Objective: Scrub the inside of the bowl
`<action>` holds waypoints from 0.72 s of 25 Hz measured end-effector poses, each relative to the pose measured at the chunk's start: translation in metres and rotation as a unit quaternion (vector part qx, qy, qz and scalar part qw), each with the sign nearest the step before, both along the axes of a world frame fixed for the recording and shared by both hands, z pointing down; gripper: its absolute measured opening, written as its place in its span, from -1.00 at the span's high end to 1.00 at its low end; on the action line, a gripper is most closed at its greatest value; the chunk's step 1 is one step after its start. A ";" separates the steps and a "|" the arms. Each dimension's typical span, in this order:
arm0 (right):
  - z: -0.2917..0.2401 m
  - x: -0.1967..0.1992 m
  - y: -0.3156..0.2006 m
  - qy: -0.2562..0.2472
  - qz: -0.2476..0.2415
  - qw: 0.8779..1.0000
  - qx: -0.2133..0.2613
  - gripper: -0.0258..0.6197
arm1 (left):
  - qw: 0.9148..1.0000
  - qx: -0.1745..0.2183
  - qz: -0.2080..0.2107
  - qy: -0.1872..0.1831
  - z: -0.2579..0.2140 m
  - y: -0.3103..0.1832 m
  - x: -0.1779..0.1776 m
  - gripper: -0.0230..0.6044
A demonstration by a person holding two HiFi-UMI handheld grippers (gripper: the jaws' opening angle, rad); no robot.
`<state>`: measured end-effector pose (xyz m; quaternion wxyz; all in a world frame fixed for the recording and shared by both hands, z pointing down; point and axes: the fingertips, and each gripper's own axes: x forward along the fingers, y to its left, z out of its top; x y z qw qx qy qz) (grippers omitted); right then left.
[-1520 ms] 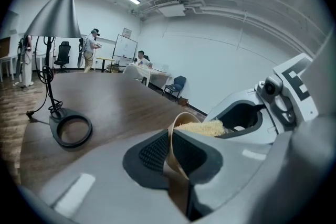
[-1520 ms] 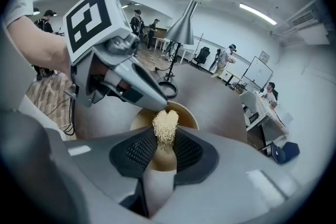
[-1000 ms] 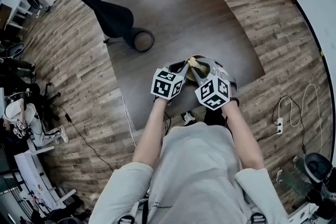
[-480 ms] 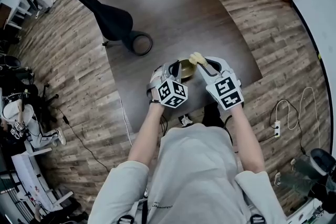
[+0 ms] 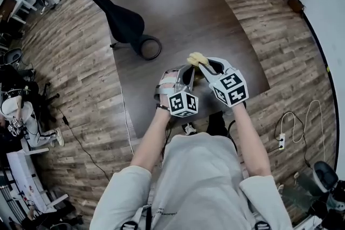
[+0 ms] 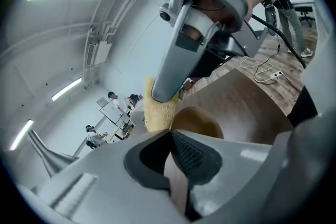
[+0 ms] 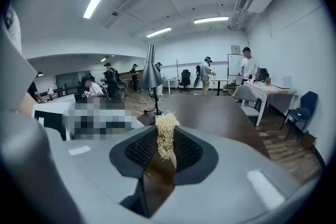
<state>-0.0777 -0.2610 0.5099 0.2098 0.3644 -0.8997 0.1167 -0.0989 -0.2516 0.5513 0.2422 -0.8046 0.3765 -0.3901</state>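
Bowl: the golden-brown round bowl [image 6: 197, 120] is off the dark brown wooden table [image 5: 178, 8]. It hangs tipped over the near edge, in front of my chest.
Left gripper: my left gripper [image 6: 173, 165] has its jaws pressed together on the bowl's thin wall, with the rim pinched between the ribbed pads.
Right gripper: my right gripper [image 7: 165, 152] is clamped tight on the pale yellow fibrous scrubbing pad [image 7: 167, 131], whose frayed tuft pokes out past the tips.
Scrubber position: the pad sits just beyond the bowl's far rim, up and outside the hollow. I can't tell whether it brushes the rim.
Done so far: both grips are secure, bowl in one tool and pad in the other. The inside looks bare, with no foam or grime that I can make out, so I can't judge how much has been scrubbed.
Left to do: as I read it, the pad has to go over the rim and rub round the hollow.
Pose: my elbows are bent and my forearms drawn in, with the two grippers close together. The left sits lower and nearer me. The right is higher and further out, angled toward the bowl.
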 end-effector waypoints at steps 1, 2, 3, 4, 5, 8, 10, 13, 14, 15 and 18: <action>0.001 0.002 -0.003 0.002 0.001 1.000 -0.004 0.58 | 1.000 0.005 -0.001 -0.002 -0.001 -0.001 -0.003 0.90; 0.003 0.003 -0.006 0.008 0.001 1.000 -0.006 0.58 | 1.000 0.009 -0.003 -0.002 -0.002 -0.002 -0.006 0.90; 0.005 0.004 -0.008 0.015 0.000 1.000 -0.009 0.58 | 1.000 0.012 -0.006 -0.002 -0.003 -0.003 -0.010 0.89; 0.007 0.005 -0.010 0.019 -0.001 1.000 -0.012 0.58 | 1.000 0.015 -0.008 0.000 -0.004 -0.003 -0.014 0.89; 0.009 0.006 -0.012 0.022 -0.001 1.000 -0.015 0.58 | 1.000 0.019 -0.010 0.002 -0.006 -0.004 -0.017 0.89; 0.017 0.013 -0.015 0.029 0.003 0.999 -0.024 0.58 | 0.999 0.022 -0.019 0.021 -0.014 -0.005 -0.022 0.89; 0.023 0.019 -0.015 0.030 0.008 0.999 -0.030 0.58 | 0.998 0.000 -0.036 0.058 -0.014 -0.009 -0.026 0.89; 0.029 0.023 -0.014 0.027 0.015 0.999 -0.038 0.58 | 0.984 -0.061 -0.076 0.151 -0.014 -0.018 -0.042 0.89; 0.031 0.023 -0.013 0.026 0.014 0.999 -0.040 0.58 | 0.977 -0.078 -0.087 0.178 -0.014 -0.021 -0.048 0.90; 0.032 0.022 -0.011 0.025 0.011 0.999 -0.043 0.58 | 0.970 -0.094 -0.097 0.203 -0.015 -0.023 -0.054 0.90; 0.033 0.018 -0.006 0.012 -0.001 0.999 -0.051 0.58 | 0.946 -0.150 -0.119 0.261 -0.014 -0.028 -0.067 0.89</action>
